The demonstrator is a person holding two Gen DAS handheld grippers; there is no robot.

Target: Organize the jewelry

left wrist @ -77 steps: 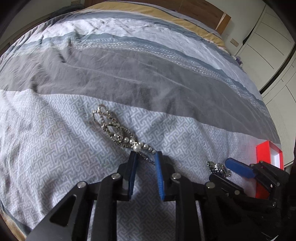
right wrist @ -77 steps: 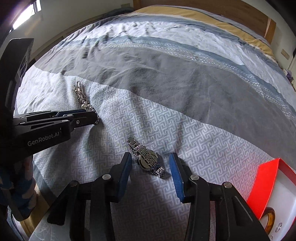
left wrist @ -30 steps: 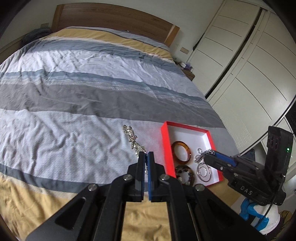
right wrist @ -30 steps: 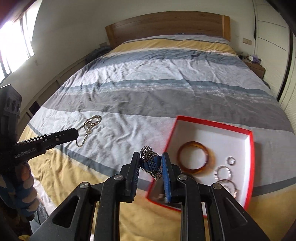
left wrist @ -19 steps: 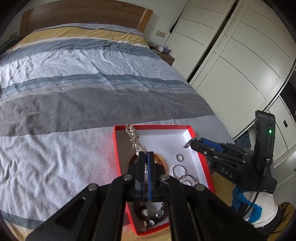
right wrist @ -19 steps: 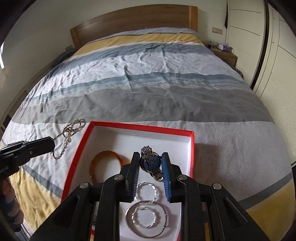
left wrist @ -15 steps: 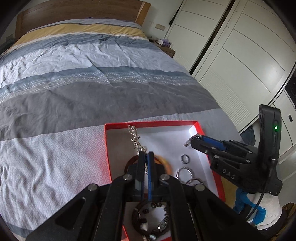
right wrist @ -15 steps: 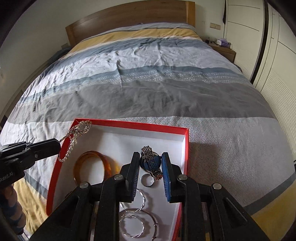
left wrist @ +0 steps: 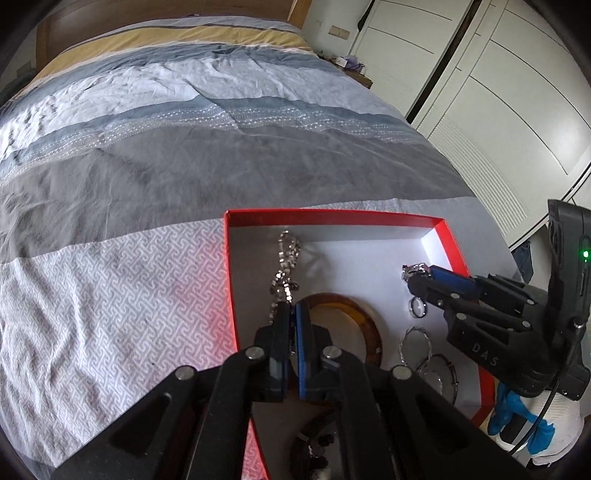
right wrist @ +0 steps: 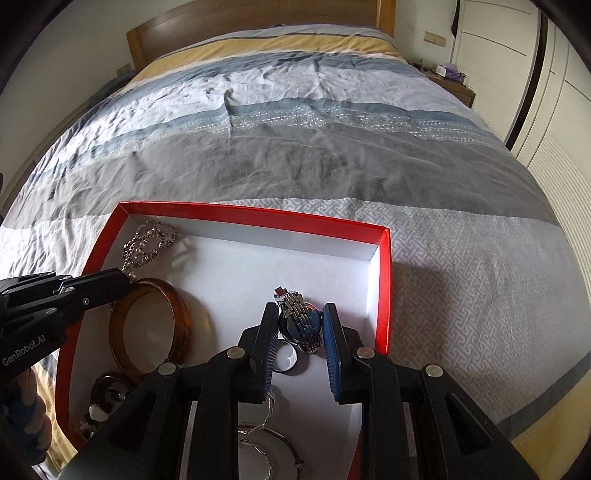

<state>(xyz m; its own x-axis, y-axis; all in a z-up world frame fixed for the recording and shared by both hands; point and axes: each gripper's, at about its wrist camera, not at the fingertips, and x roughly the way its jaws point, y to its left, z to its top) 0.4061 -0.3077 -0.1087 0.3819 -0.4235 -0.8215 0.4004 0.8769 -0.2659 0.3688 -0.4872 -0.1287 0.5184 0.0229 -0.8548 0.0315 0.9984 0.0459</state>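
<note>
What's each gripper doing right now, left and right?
Left gripper: jaws just starting to open, the necklace end still between them.
Right gripper: closed on the silver watch over the red box.

Bedroom in soft daylight

A bed (right wrist: 295, 147) with a striped grey, blue, white and mustard cover meets a wooden headboard (right wrist: 258, 18); white wardrobe doors (left wrist: 498, 92) line one side, beside a small nightstand (right wrist: 458, 88).

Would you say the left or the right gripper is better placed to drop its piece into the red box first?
Left: the left gripper already has its necklace trailing on the red box floor.
</note>
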